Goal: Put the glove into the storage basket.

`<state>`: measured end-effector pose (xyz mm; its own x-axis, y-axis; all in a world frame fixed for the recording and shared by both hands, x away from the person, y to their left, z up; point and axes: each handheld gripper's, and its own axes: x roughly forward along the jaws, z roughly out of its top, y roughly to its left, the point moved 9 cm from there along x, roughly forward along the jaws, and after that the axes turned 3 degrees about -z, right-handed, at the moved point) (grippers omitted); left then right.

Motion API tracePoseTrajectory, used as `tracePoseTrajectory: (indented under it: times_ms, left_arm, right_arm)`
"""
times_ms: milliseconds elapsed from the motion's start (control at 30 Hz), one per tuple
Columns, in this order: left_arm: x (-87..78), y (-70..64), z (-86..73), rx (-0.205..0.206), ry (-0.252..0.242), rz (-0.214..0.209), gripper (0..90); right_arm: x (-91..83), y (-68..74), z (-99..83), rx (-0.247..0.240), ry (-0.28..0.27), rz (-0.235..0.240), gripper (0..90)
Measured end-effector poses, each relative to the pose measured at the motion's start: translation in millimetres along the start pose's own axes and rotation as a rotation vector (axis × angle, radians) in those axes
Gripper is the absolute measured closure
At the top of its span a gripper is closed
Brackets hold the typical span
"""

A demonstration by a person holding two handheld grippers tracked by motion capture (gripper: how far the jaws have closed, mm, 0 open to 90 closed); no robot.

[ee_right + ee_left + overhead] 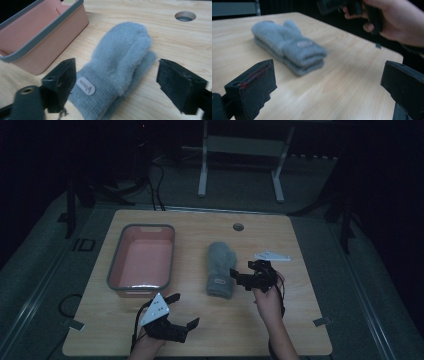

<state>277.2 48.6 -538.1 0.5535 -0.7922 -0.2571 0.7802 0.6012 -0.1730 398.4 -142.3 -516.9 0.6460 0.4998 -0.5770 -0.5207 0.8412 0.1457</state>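
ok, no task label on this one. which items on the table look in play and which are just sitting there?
Likely in play (a guess):
- grey mittens, stacked as a pair, between the open jaws of the right gripper
- pink bin, empty, beside the mittens
- left gripper, open, over bare table

Lying about:
- round hole in the tabletop
- tape bits at the table edge

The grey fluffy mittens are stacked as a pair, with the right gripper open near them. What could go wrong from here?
1. The right gripper may pinch just the top of the grey fluffy mittens, leaving the lower one on the wooden table.
2. A carried mitten could catch on the pink plastic bin with the grey rim.
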Motion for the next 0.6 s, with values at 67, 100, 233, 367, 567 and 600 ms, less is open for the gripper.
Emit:
tracePoseTrajectory:
  times_ms: [67,100,233,367,567,600]
  left_arm:
    - [4.8,3.5,9.5,0.005,0.017,0.007,0.3]
    - [7.3,5.2,14.5,0.004,0.023,0.008,0.3]
    - [19.7,12.8,31.8,-0.012,0.054,0.008,0.3]
    - [37.6,19.7,35.6,0.011,0.144,0.032,0.3]
    - [67.6,35.6,37.7,-0.049,0.264,0.087,0.4]
    - [71.6,40.4,38.8,-0.059,0.277,0.111,3.1]
  right_arm:
    - [-1.9,-2.7,0.4,0.004,0.008,-0.005,14.5]
    - [-2.3,-3.1,0.2,0.008,0.019,0.001,13.3]
    - [-2.2,-1.6,2.7,-0.002,0.026,0.027,13.4]
    - [-1.2,-2.5,8.8,0.012,0.008,0.031,13.5]
    - [6.7,-9.3,15.7,0.019,0.009,0.028,18.0]
    - [9.5,-11.5,15.2,0.018,0.021,0.023,21.2]
